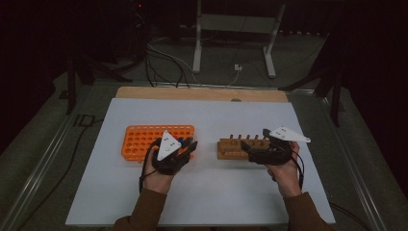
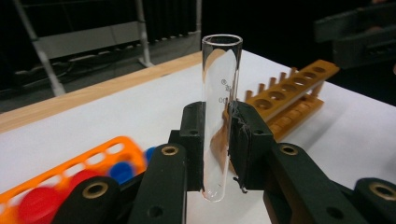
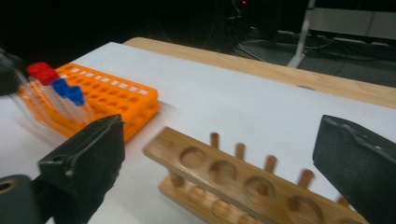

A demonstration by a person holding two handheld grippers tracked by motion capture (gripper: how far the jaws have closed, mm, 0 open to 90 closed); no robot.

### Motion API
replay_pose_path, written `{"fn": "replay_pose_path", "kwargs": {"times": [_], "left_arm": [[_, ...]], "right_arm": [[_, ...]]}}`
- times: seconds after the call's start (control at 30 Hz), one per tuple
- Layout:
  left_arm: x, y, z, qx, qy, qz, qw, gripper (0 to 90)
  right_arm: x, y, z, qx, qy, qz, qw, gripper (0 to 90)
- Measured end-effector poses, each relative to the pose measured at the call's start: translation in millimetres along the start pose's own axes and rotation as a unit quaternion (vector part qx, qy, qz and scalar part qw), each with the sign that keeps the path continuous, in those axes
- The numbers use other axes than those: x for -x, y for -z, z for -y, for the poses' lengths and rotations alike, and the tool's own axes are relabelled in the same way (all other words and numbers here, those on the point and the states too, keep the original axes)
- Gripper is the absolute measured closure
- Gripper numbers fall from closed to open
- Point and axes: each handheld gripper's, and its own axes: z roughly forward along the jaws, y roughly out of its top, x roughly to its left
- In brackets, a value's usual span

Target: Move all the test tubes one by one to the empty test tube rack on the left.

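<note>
Two grippers above a white table (image 1: pixel 207 202). Left gripper (image 2: pixel 217 140), lower centre of its own view: jaws clamped on an upright clear glass test tube (image 2: pixel 220 107), open mouth at top centre of frame. Right gripper (image 3: pixel 219 154), lower corners of its own view: jaws wide apart, nothing between the pads. Just beyond, at lower right: wooden tube rack (image 3: pixel 247 186), holes vacant. Farther off, upper left: orange rack (image 3: pixel 109 95) with red- and blue-capped tubes (image 3: pixel 56 86).
</note>
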Motion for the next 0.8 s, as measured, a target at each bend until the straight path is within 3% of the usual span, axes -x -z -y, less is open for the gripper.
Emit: {"fn": "replay_pose_path", "kwargs": {"times": [0.5,0.63,0.8], "left_arm": [[-34.4,31.0,10.8,0.008,0.026,-0.035,0.999,76.6],[-42.9,39.9,13.3,0.009,0.022,-0.057,0.9981,76.6],[-55.4,48.4,17.5,0.019,0.036,-0.083,0.9957,76.5]], "right_arm": [[22.3,8.2,14.7,0.004,-0.031,0.032,0.999,0.0],[26.1,11.7,16.5,0.006,-0.034,0.038,0.9987,0.0],[30.1,18.0,15.5,0.013,-0.035,0.042,0.9984,0.0]]}}
